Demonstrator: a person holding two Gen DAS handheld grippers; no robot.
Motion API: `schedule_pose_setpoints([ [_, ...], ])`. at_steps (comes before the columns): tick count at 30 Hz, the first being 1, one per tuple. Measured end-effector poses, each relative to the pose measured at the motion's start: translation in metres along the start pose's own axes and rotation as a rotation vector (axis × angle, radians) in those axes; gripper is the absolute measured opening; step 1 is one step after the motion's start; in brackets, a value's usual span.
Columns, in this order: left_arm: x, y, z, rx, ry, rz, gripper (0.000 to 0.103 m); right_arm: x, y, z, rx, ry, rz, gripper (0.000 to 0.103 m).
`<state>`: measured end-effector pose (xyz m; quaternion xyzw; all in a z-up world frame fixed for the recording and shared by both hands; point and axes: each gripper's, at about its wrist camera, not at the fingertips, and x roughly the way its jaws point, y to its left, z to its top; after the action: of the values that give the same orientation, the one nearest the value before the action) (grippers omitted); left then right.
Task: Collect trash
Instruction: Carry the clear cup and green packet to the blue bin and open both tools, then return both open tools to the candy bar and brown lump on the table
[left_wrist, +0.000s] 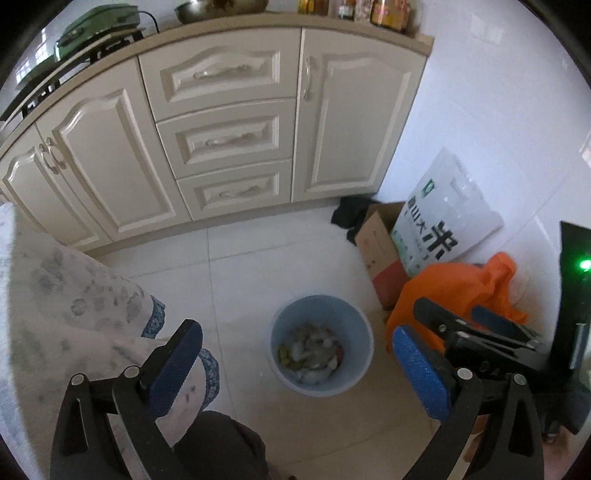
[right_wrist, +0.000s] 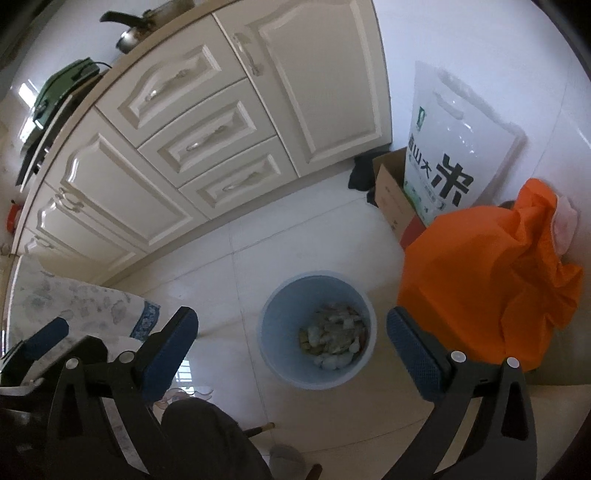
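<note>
Both pairs of jaws stand wide apart and hold nothing. The left gripper (left_wrist: 299, 369) hangs above the floor with the blue bin (left_wrist: 320, 345) showing between its blue-padded fingers (left_wrist: 176, 365); the right gripper (right_wrist: 291, 354) frames the same bin (right_wrist: 318, 334) between its own pads, and in the left wrist view its black body shows just right of the bin, in front of the orange bag (left_wrist: 458, 295).

The bin stands upright on the pale floor tiles (left_wrist: 258, 280), its bottom covered with trash (left_wrist: 310, 352): crumpled white scraps with bits of yellow and red. Nothing touches its rim.

Left of the bin, a table edge with a white cloth (left_wrist: 62, 295) printed in grey and trimmed in blue reaches toward the left gripper. Right of the bin slumps the orange bag; behind that bag a white rice sack (right_wrist: 454, 147) with large black lettering leans on the wall, beside an open cardboard box (right_wrist: 391, 192) and a dark cloth (right_wrist: 364, 171). Beyond the bin runs a row of cream cabinets (left_wrist: 221, 136) with three drawers, and on the counter above them sit a green appliance (left_wrist: 96, 27) and a metal pan (right_wrist: 140, 29)
</note>
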<state>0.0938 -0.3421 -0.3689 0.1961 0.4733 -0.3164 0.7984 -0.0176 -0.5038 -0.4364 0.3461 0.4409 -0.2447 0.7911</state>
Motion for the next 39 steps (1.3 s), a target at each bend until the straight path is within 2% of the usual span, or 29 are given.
schedule_pose_setpoints([
  [4,-0.042,0.012,-0.017,-0.012,-0.061,-0.024,0.102,-0.021,0.017,0.000,-0.023,-0.029,0.005,0.103],
  [9,-0.109,0.038,-0.043,-0.033,-0.178,-0.043,0.102,-0.055,0.055,-0.002,-0.081,-0.085,0.031,0.103],
  [15,-0.186,0.092,-0.088,-0.094,-0.309,-0.028,0.102,-0.096,0.122,-0.010,-0.191,-0.150,0.091,0.103],
  [19,-0.230,0.130,-0.127,-0.130,-0.361,-0.009,0.102,-0.117,0.168,-0.021,-0.247,-0.177,0.154,0.103],
  [28,-0.328,0.207,-0.220,-0.235,-0.501,0.116,0.102,-0.158,0.279,-0.063,-0.414,-0.232,0.281,0.103],
  [35,-0.377,0.245,-0.286,-0.330,-0.573,0.266,0.102,-0.176,0.361,-0.101,-0.557,-0.261,0.352,0.103],
  [39,-0.393,0.262,-0.319,-0.387,-0.582,0.332,0.102,-0.179,0.404,-0.123,-0.646,-0.267,0.381,0.103],
])
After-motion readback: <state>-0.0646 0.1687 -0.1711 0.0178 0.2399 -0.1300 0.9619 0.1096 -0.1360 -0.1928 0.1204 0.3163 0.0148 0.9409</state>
